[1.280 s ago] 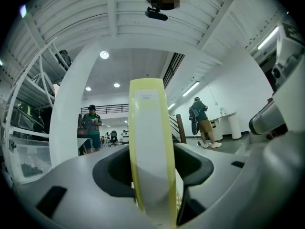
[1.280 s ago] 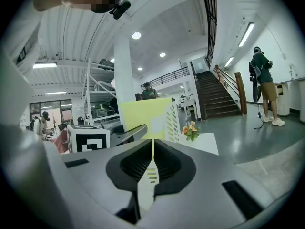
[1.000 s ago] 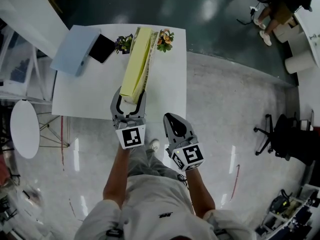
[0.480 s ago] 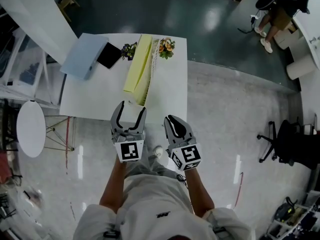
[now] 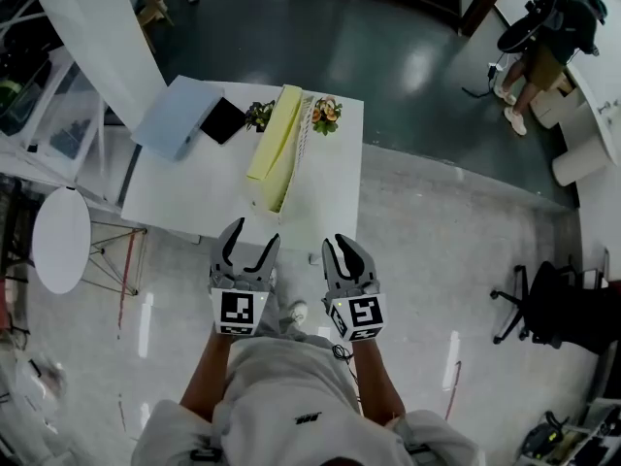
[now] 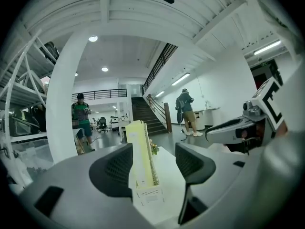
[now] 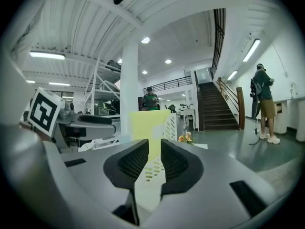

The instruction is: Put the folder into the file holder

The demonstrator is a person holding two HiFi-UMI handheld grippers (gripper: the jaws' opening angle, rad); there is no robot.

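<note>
The folder is pale yellow, long and thin, and it stands on edge inside the white file holder, whose perforated side wall rises along the folder's right face; the pair sits on the white table, running from the two small flower pots at the far edge toward the near edge. In the left gripper view the folder tops the holder's low front wall, and a pale patch on that wall is too small for us to read. We cannot see the folder's bottom edge (the holder's walls cover it), and in the right gripper view the jaws hide the holder's base while the folder shows above them. Beside a light blue flat thing lies a black flat thing that we cannot identify. The left gripper has its jaws wide though they have just been closing, with nothing between the pads; the right gripper shows a narrow gap, its jaws have just been opening, and it too holds nothing. Both hang over the shiny floor just short of the table's near edge, well apart from the holder. Bare tabletop lies left of the holder, a narrower strip right of it, and open floor spreads to the right toward an office chair.
</note>
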